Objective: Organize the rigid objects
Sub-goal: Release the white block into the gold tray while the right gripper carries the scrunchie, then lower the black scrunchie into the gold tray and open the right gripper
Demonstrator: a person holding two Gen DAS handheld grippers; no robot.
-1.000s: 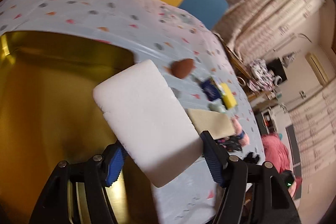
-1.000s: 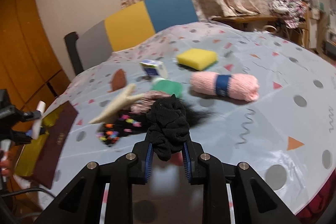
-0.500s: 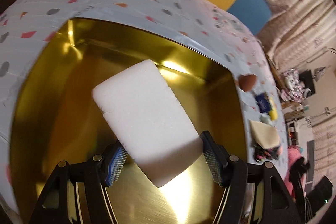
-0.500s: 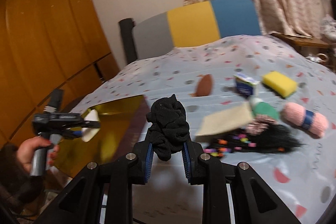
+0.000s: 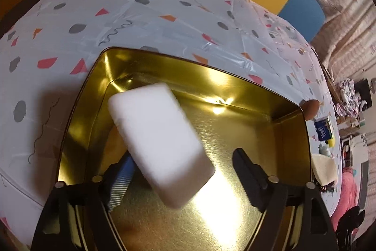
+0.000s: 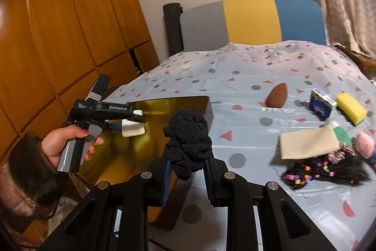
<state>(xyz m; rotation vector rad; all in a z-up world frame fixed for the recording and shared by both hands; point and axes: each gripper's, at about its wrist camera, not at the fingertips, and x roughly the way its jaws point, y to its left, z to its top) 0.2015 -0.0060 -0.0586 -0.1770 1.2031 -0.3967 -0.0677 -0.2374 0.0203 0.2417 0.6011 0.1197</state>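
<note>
A white foam block (image 5: pixel 159 145) hangs blurred between the spread jaws of my left gripper (image 5: pixel 185 171), above the gold tin box (image 5: pixel 293 133). The block touches neither pad clearly. In the right wrist view the block (image 6: pixel 132 129) sits at the left gripper's tips over the gold box (image 6: pixel 178 102). My right gripper (image 6: pixel 186 171) is shut on a black sock (image 6: pixel 188 140), held above the table's near edge beside the box.
On the patterned tablecloth (image 6: pixel 258 77) lie a brown egg-shaped thing (image 6: pixel 277 95), a blue carton (image 6: pixel 322 105), a yellow sponge (image 6: pixel 351 108), a beige cloth (image 6: pixel 307 142), a black beaded wig (image 6: pixel 324 168) and pink yarn (image 6: pixel 365 145). A chair (image 6: pixel 251 20) stands behind.
My left gripper has swung over the gold box and opened; the white block has come loose and blurs downward. My right gripper has carried the black sock leftward toward the box.
</note>
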